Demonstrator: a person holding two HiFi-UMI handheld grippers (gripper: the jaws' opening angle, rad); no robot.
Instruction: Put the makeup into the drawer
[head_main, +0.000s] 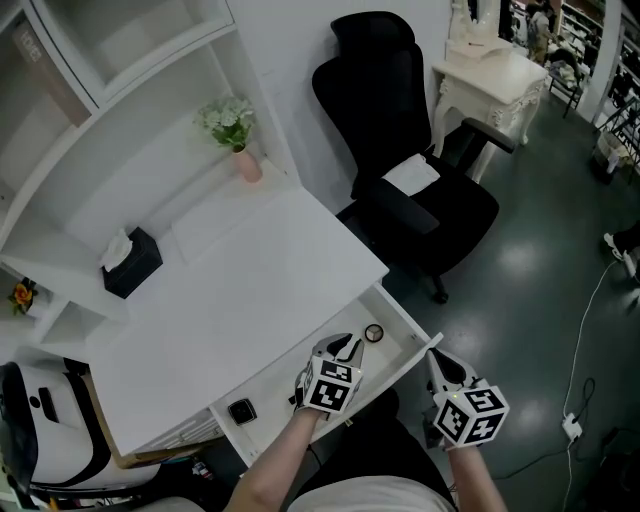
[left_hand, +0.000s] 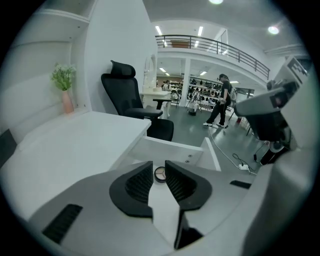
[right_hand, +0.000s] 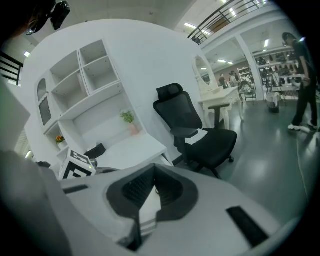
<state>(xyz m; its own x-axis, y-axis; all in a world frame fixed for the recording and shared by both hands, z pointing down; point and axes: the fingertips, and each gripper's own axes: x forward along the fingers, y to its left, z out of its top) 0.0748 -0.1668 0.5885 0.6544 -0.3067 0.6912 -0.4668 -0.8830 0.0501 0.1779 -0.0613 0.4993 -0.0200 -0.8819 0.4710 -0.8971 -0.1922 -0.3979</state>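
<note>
Makeup compact (head_main: 373, 333) in drawer (head_main: 272, 394), just beyond left gripper (head_main: 346, 348) (jaws narrowly apart, empty)

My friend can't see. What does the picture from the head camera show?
An open white desk drawer holds a round makeup compact and a small black case. The left tongs hang over it, empty; the right tongs are past the drawer's corner.

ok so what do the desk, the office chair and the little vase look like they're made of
Desk: probably painted or laminated board; smooth matte white, crisp edges. Office chair: backrest looks like black mesh or fabric, dull and unreflective; frame likely plastic. Vase: pale pink, smooth, perhaps ceramic; too small to be sure.
</note>
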